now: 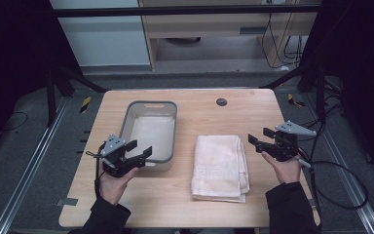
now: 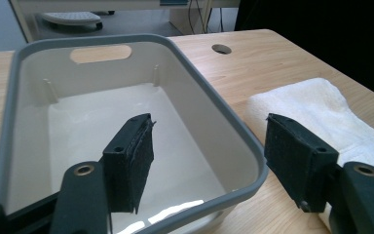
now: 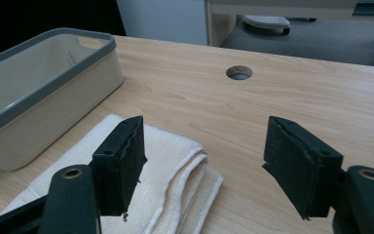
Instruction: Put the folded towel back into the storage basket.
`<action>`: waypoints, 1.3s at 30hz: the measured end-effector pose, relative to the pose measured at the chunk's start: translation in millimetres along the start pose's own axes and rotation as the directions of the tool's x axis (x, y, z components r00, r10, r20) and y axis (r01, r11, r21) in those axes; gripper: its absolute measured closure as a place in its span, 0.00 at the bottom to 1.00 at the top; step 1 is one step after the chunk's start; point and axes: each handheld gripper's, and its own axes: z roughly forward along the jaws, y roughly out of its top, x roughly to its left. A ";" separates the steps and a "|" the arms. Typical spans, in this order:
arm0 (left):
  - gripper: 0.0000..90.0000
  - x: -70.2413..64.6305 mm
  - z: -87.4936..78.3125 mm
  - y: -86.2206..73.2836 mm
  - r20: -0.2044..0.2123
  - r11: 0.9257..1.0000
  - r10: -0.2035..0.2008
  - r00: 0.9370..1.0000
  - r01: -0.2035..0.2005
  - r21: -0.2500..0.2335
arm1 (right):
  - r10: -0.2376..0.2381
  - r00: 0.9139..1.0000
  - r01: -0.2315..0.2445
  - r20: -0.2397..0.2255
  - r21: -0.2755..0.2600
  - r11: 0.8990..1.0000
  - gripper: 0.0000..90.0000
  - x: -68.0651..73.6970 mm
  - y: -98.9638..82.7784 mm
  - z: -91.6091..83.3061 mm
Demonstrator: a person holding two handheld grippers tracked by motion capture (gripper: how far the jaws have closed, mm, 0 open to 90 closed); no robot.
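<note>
We record a folded white towel [image 1: 220, 167] lying flat on the desk [image 1: 199, 117], right of centre, toward the near edge. Just beside it on the left we note a beige tub with a grey rim [image 1: 148, 131], a handle slot in its far wall, nothing inside. Behind both we list a round cable hole [image 1: 221, 102] in the desk top. We find the left tool [image 1: 139, 150] released, jaws spread over the tub's near right corner. We find the right tool [image 1: 260, 138] likewise released, held just right of the towel, above bare wood.
</note>
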 end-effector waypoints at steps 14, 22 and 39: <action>0.37 -31.9 27.6 -1.7 0.039 0.998 0.055 0.998 -0.056 0.022 | -0.009 1.000 0.009 -0.010 0.013 1.000 0.33 2.7 -1.7 8.3; 0.37 -44.6 33.2 -2.7 0.074 0.997 0.070 0.995 -0.072 0.021 | -0.008 1.000 0.009 -0.025 0.035 0.999 0.32 3.5 -6.2 20.6; 0.37 -70.0 49.7 -14.6 0.137 0.991 0.107 0.985 -0.118 0.070 | -0.015 0.999 0.021 -0.046 0.114 0.993 0.30 9.0 -15.4 36.4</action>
